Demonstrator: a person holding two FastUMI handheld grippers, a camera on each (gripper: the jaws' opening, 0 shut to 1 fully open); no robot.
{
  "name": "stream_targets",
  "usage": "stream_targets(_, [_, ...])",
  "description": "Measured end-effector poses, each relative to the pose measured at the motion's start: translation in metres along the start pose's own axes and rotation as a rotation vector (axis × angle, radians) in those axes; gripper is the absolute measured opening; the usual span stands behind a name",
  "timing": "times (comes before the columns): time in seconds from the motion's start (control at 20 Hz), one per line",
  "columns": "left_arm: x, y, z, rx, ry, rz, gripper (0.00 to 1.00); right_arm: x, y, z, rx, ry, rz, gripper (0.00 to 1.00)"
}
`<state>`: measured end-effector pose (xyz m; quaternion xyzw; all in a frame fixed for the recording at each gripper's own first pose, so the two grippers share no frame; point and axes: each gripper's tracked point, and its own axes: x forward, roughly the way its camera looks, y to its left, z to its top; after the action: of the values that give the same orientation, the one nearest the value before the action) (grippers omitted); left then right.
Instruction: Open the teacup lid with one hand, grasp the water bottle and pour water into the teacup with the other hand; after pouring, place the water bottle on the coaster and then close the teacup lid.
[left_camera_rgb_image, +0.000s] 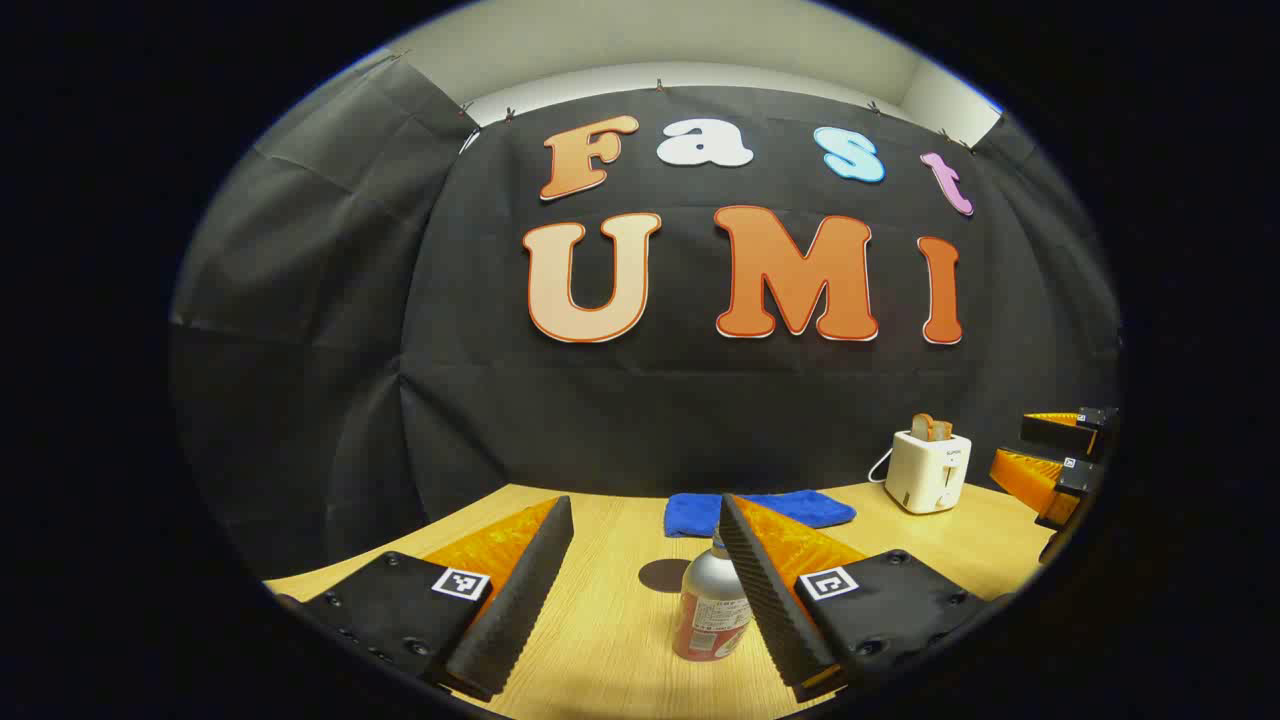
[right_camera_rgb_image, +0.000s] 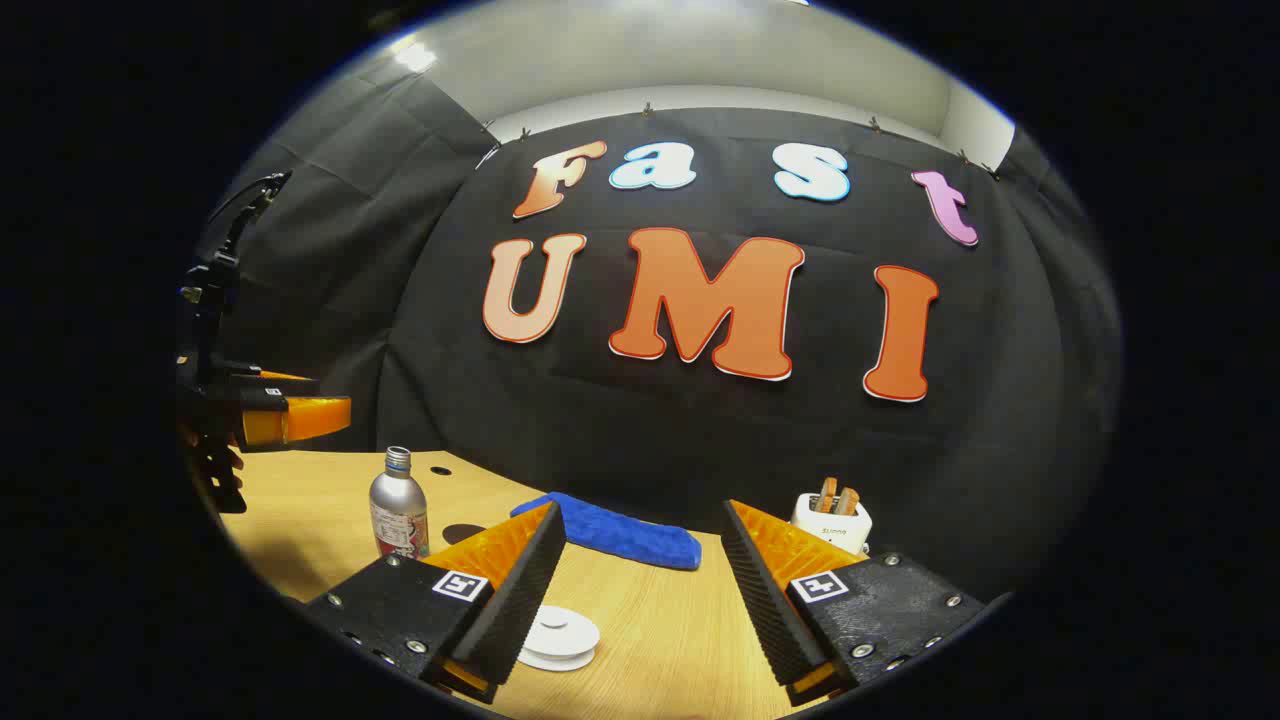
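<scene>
The left tongs hang spread wide over the desk, gripping nothing. The water bottle, a silver one with a red label, stands upright between the two fingers but hard against the right-hand one, which partly hides it. Just behind it a dark round coaster lies flat on the wood. From the right gripper view the left tongs appear higher than the bottle's cap, so they look to be above it, not around it.

The right tongs are also open and empty. The white teacup lid sits just below the left-hand finger, partly covered by it, and off to one side of the gap. The cup beneath it cannot be made out.

Both grasps are off centre, and that seems the main risk. If the left tongs drop and close as they stand, the near finger would likely meet the bottle first and push or tip it before the other arrives; a tall narrow bottle on a smooth desk could topple easily and roll toward the blue cloth. If the right tongs descend without shifting across, a finger could land on the lid, jolting the cup. The lid is low and small, so a loose pinch might let it slip. The toaster stands well apart.
</scene>
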<state>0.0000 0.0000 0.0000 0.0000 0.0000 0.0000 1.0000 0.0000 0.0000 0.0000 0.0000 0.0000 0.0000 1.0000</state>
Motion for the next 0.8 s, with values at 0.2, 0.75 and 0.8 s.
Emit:
stream_targets(0.2, [-0.006,0.009,0.007,0.003,-0.020,0.024,1.00,0.005,0.002,-0.003,0.017,0.015,0.002,0.94])
stream_targets(0.75, [-0.001,0.014,0.007,0.019,-0.027,0.049,0.94,0.002,-0.005,-0.009,0.040,0.043,-0.007,0.94])
stream_targets(0.8, [-0.001,0.011,0.009,0.016,-0.031,0.043,1.00,0.002,-0.004,-0.007,0.041,0.037,-0.002,0.94])
